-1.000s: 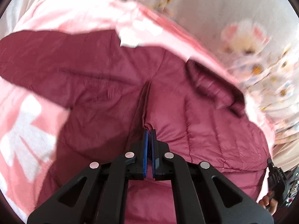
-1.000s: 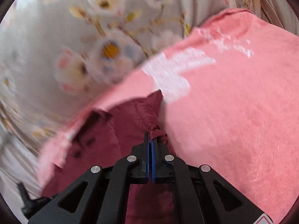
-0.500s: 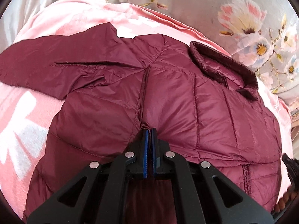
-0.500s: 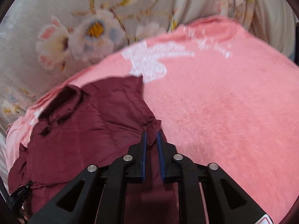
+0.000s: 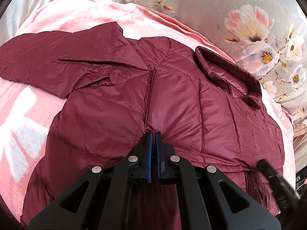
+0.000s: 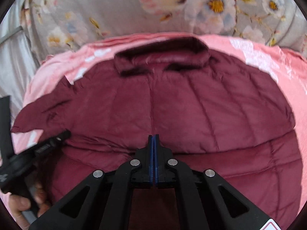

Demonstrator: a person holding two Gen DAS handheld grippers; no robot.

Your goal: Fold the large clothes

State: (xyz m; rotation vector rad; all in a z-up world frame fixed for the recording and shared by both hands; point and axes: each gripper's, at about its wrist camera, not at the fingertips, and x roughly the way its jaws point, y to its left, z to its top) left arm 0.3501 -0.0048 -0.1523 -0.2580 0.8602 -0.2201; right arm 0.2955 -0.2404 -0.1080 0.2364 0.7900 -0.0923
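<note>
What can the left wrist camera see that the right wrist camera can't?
Only the left wrist view shows the jacket's long sleeve spread out on the pink blanket, and the left gripper pinching a seam. Only the right wrist view shows the right gripper shut on nothing, and a hand holding the other tool. Both show the maroon jacket, its collar and the flowery sheet.
</note>
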